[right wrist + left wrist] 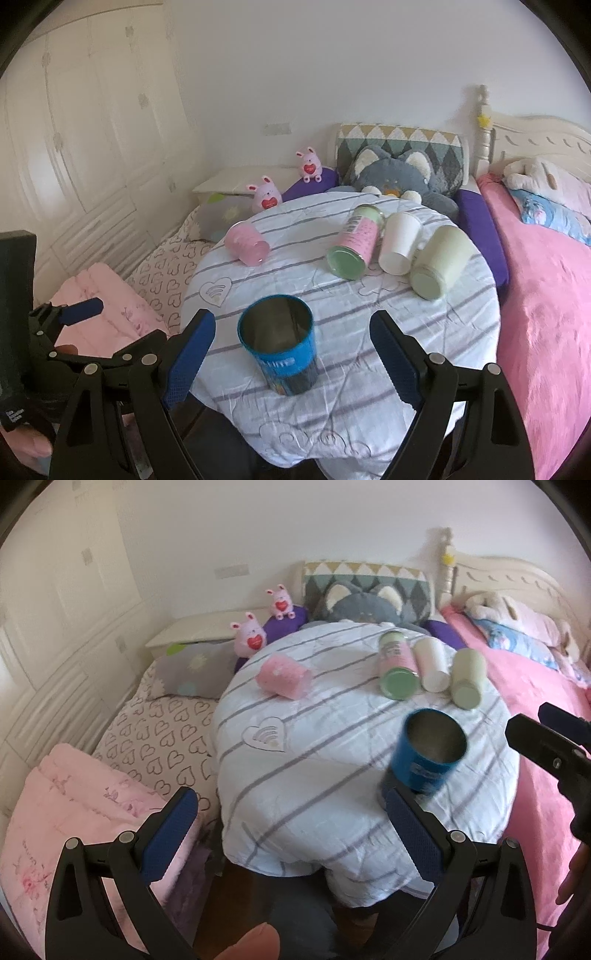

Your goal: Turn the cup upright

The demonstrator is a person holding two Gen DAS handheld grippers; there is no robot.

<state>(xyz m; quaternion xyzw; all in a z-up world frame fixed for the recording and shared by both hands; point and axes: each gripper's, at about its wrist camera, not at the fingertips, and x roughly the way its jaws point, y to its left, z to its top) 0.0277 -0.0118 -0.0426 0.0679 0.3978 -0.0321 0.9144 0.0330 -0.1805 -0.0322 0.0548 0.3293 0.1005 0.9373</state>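
Both grippers stand wide open and hold nothing. In the right wrist view the left gripper shows only at the far left edge, well off the round table, while the right gripper frames the blue cup at lower centre, between its spread fingers and apart from both pads. That cup stands mouth up, its long axis roughly vertical, empty with a bare metal inside, so it looks already righted. Further right and higher in the frame, four more lie on their sides: the pink cup, the green-lidded jar, the white cup and the pale green cup, bases toward the camera, contents unseen. Judging by reach, the right gripper is nearer these.
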